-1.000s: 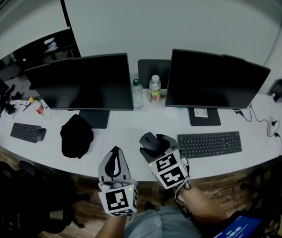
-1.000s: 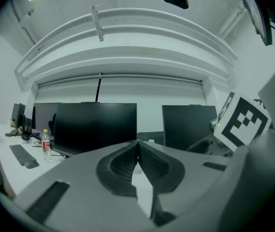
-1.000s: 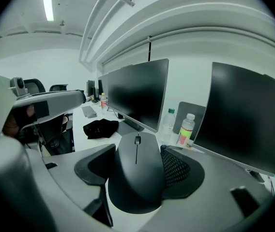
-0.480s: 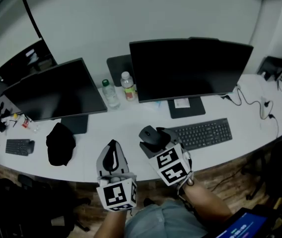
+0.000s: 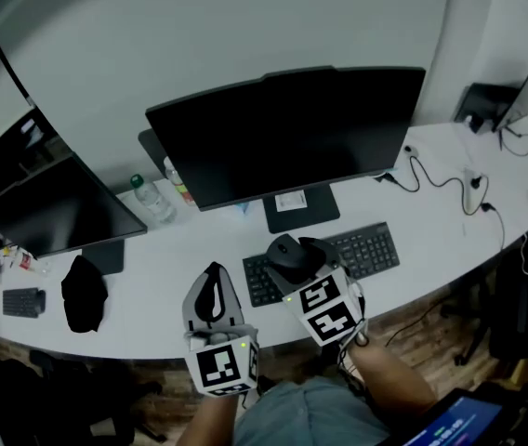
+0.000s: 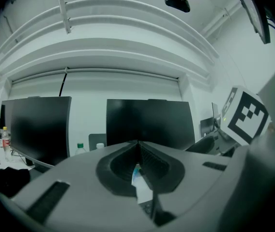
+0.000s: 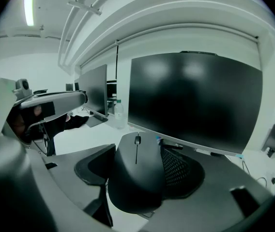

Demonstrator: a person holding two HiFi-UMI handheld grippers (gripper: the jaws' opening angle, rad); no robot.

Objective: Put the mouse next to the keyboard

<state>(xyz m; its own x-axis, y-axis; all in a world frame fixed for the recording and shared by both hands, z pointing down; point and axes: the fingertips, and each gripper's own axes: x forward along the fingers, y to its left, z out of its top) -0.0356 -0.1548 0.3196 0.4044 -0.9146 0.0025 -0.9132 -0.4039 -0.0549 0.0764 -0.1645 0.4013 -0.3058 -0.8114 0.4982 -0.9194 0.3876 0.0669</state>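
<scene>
**Mouse held over the keyboard**

Head view: our right gripper point(image 5: 294, 255) holds the mouse point(image 5: 283, 247) over the left part of the keyboard point(image 5: 368, 246). Our left gripper point(image 5: 211, 279) hangs nearby.

Left gripper view: its jaws meet, empty.

Right gripper view: the jaws clamp the mouse's sides. We judge it light, rigid and smooth-shelled, so a flank grip suits.

- There were two monitors: big monitor point(image 5: 283, 137), second monitor point(image 5: 55, 214) left of it.
- Two keyboards: keyboard point(image 5: 371, 246) in front of big monitor, second keyboard point(image 5: 22, 301) far left.
- Two bottles: bottle point(image 5: 152, 199), other bottle point(image 5: 178, 182), left of big monitor.
- One mouse point(image 5: 287, 251), in front.
- One black cloth point(image 5: 83, 291), left.
</scene>
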